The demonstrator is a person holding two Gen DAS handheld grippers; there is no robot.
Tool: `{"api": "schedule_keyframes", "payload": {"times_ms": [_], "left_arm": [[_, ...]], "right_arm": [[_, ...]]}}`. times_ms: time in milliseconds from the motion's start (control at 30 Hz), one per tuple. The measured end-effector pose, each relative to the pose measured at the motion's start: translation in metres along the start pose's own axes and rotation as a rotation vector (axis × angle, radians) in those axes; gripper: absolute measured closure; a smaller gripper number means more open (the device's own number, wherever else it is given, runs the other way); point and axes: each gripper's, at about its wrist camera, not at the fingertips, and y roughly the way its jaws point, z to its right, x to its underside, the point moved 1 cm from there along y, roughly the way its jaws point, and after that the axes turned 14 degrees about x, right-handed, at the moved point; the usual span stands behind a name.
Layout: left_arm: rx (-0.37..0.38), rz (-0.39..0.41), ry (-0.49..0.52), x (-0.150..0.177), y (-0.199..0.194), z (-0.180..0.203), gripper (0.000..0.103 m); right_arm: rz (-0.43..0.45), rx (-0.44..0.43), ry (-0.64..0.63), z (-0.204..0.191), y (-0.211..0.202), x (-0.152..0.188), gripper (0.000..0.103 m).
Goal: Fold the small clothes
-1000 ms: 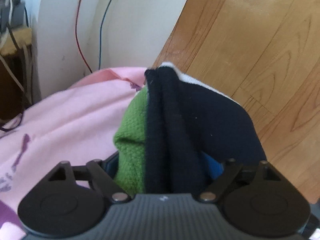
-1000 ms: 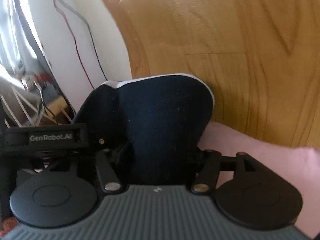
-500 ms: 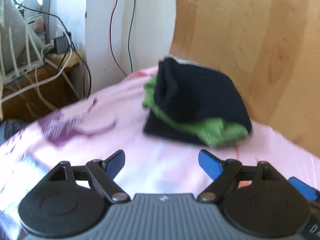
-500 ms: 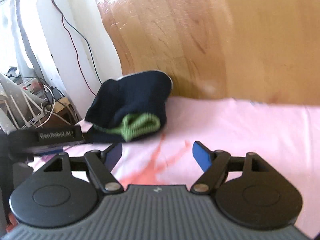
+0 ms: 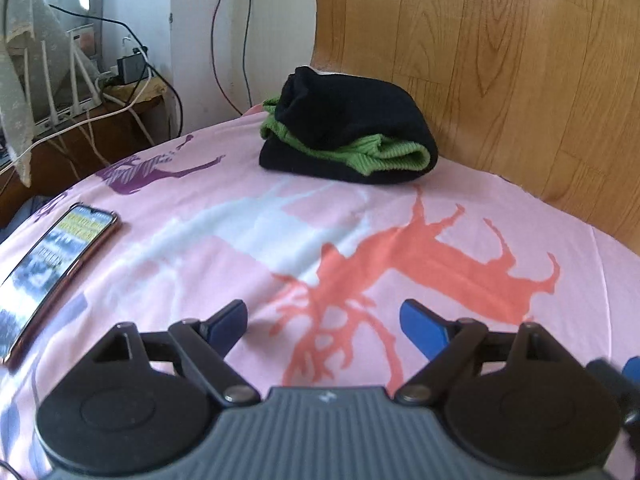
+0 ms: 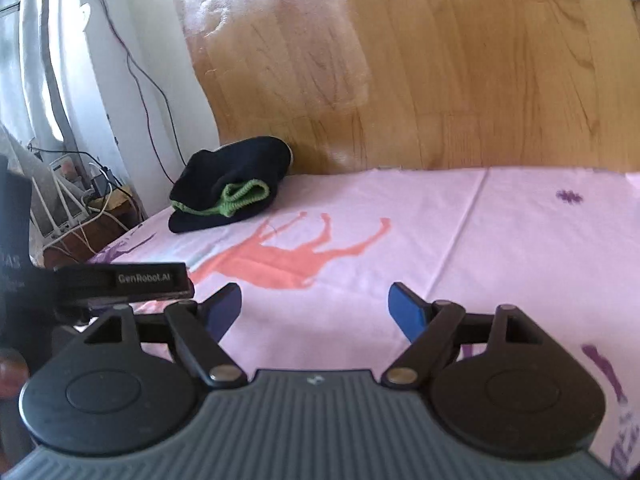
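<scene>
A folded black garment with green knit trim (image 5: pixel 348 136) lies on the pink sheet (image 5: pixel 224 240) at its far corner, against the wooden headboard. It also shows in the right wrist view (image 6: pixel 230 184), far left. My left gripper (image 5: pixel 324 320) is open and empty, well back from the garment, low over the orange deer print. My right gripper (image 6: pixel 314 306) is open and empty, also well back from it. The left gripper's body (image 6: pixel 132 280) shows at the left of the right wrist view.
A phone (image 5: pixel 52 264) with a lit screen lies on the sheet at the left. The wooden headboard (image 5: pixel 500 60) stands behind the bed. A router and cables (image 5: pixel 80 92) sit on a low shelf beyond the bed's left edge.
Both grippers let go of the folded garment and pulled back toward me. The garment now rests alone at the far corner of the sheet.
</scene>
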Motion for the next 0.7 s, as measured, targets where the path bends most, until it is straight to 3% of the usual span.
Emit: {"api": "schedule_keyframes", "payload": {"times_ms": [233, 700], "left_arm": [[-0.042, 0.042, 0.025, 0.0069, -0.0031, 0.0046, 0.014], [-0.03, 0.04, 0.057, 0.0084, -0.0013, 0.0092, 0.011]], "right_arm": [[-0.001, -0.028, 0.017, 0.0032, -0.0008, 0.0004, 0.02], [-0.022, -0.037, 0.03, 0.0042, -0.0008, 0.0024, 0.018]]}}
